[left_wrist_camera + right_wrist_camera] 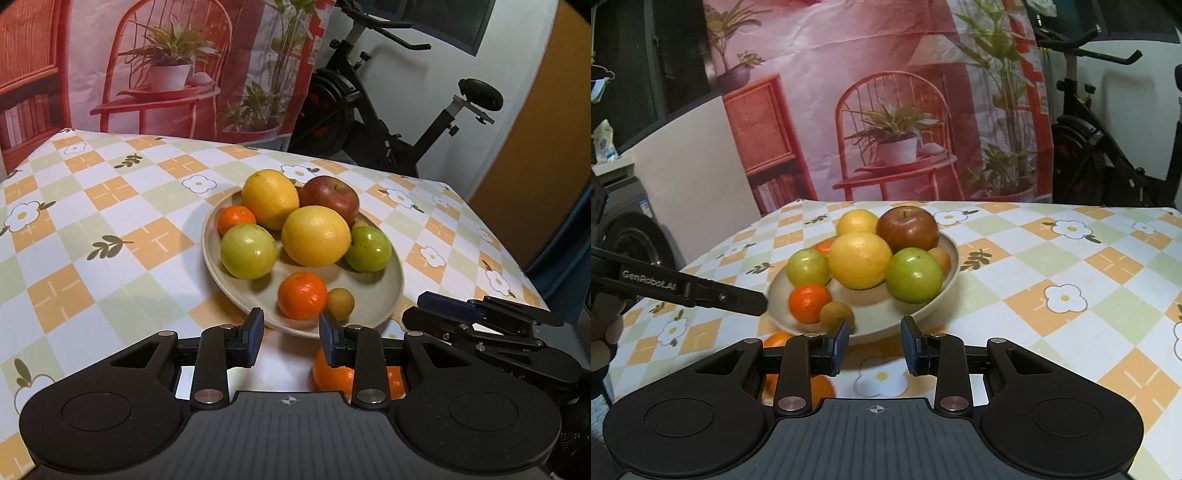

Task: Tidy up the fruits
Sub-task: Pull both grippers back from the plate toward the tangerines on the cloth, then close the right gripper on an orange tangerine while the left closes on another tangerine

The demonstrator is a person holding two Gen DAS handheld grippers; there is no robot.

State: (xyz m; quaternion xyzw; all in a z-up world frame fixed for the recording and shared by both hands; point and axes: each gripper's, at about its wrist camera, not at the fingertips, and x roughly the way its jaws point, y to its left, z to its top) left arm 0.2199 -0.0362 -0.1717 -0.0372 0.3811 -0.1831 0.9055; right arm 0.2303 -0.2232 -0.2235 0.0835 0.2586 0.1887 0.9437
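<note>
Nine fruits heaped on the plate (391, 295) already; one orange (332, 376) left on the tablecloth (110, 206) just before it, under the left gripper (291, 341). Both left and right gripper (873, 345) parted, empty

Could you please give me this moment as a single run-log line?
left gripper: open, empty | right gripper: open, empty | plate: holds fruit | orange: on table, off plate
</note>
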